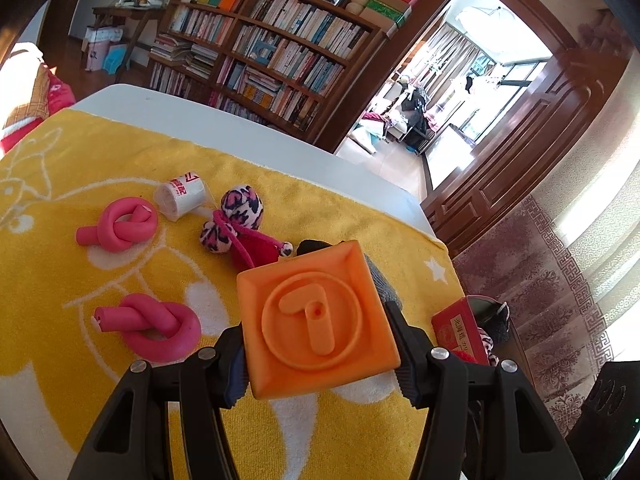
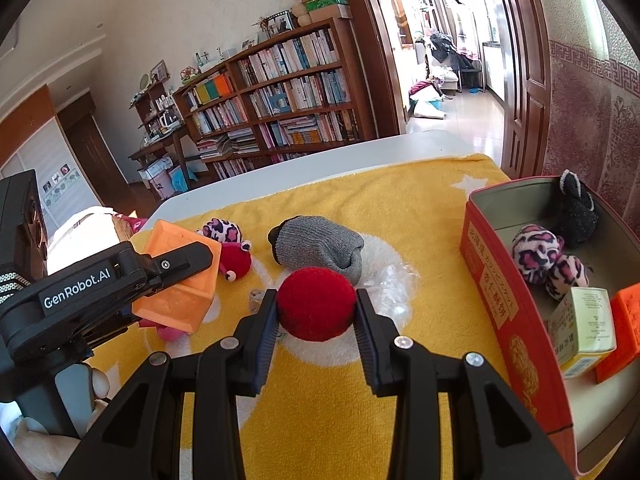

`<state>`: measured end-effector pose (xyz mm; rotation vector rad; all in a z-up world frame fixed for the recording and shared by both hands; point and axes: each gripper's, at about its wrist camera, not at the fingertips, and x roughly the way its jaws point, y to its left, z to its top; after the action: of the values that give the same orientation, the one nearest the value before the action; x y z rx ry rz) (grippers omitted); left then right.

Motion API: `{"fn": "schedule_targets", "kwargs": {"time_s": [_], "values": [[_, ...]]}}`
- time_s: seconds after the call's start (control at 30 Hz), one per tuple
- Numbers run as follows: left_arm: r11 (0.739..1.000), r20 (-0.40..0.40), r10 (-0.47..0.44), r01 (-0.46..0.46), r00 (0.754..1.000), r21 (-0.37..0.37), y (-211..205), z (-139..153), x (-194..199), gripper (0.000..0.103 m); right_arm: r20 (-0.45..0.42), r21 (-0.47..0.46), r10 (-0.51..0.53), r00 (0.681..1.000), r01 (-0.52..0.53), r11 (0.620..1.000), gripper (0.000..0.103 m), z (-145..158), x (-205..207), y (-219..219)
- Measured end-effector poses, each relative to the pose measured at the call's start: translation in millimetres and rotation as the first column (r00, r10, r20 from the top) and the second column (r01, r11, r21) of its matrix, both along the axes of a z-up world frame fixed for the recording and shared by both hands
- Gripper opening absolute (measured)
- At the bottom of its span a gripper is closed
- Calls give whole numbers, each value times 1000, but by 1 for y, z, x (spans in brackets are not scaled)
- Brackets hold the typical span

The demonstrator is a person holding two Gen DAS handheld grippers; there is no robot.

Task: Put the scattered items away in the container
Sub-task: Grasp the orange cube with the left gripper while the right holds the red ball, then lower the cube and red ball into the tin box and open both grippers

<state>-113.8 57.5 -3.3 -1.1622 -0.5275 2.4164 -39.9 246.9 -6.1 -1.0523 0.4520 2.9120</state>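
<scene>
Right now your left gripper point(image 1: 320, 360) is closed on an orange block point(image 1: 316, 316) with a raised number 1 on its face, lifted above the yellow towel point(image 1: 60, 264). Your right gripper point(image 2: 316, 332) has its jaws pressed against a red ball point(image 2: 316, 304), also above the towel. At the right edge of the table sits the red box point(image 2: 492, 280), open at the top; inside it lie a pink spotted plush toy point(image 2: 548, 260), a black plush toy point(image 2: 576, 212), a small pale carton point(image 2: 584, 328) and a red-orange block point(image 2: 624, 328). Just beyond the ball a grey sock point(image 2: 320, 250) lies on the towel. On the left part of the towel you have two pink knotted foam tubes point(image 1: 116, 228) point(image 1: 152, 326), a small white cup point(image 1: 182, 196) on its side, and another pink spotted plush toy point(image 1: 236, 218) with a red part. A bookshelf point(image 1: 272, 52) stands far behind the table.
</scene>
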Motion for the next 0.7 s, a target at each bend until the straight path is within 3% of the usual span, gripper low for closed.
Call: {"fn": "schedule_targets", "kwargs": {"time_s": [0.33, 0.7], "values": [[999, -21, -41, 40, 999, -35, 28, 12, 12, 60, -33, 46, -86, 996, 88, 995, 40, 14, 19, 37], [979, -69, -195, 190, 978, -70, 109, 33, 24, 60, -34, 81, -251, 967, 253, 964, 40, 29, 43, 112]]}}
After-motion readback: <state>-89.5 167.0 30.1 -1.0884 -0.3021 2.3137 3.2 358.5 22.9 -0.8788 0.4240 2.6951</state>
